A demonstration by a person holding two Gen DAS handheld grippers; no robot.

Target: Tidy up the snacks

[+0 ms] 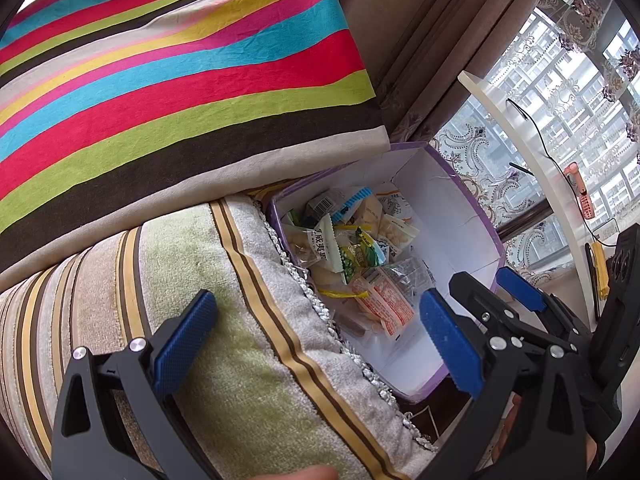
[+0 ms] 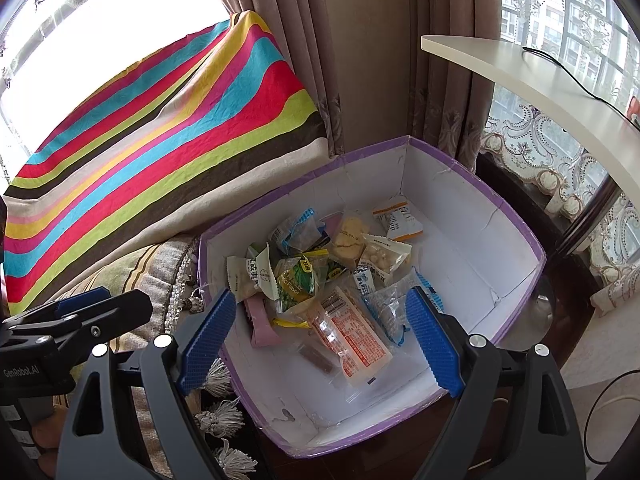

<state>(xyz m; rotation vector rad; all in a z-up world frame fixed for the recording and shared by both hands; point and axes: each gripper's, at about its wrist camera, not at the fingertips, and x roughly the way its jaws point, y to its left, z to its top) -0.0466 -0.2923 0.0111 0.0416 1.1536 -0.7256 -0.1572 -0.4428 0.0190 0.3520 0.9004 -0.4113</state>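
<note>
A: Brown curtains [image 2: 308,40] and a lace-hung window stand behind a sofa cushion with green and beige stripes [image 1: 224,312]; a brightly striped cloth cushion [image 1: 160,80] leans above it, and a curved white shelf [image 2: 532,80] juts in on the right.

B: And the snacks?

A: They lie in a white cardboard box with a purple rim [image 2: 472,248], which sits just beside the sofa cushion's tasselled edge. A heap of small snack packets [image 2: 320,276] fills its left half; the right half of the floor is bare.

B: Where are the fingers?

A: The right gripper [image 2: 320,336] hangs over the near part of the box, its blue-padded fingers [image 2: 208,332] spread wide and holding nothing. Between them in that view lies an orange-and-white printed wrapper [image 2: 356,336], beside a pink packet [image 2: 262,324] and a clear wrapper with a brown bar [image 2: 318,358].

B: The left one?

A: The left gripper [image 1: 320,344] is also wide open and empty, one finger over the sofa cushion, the other over the box edge.

B: Other packets?

A: A green pea packet [image 2: 300,280], a pale biscuit pack [image 2: 348,244], and an orange-trimmed white pouch [image 2: 398,222] apart near the far corner.
</note>
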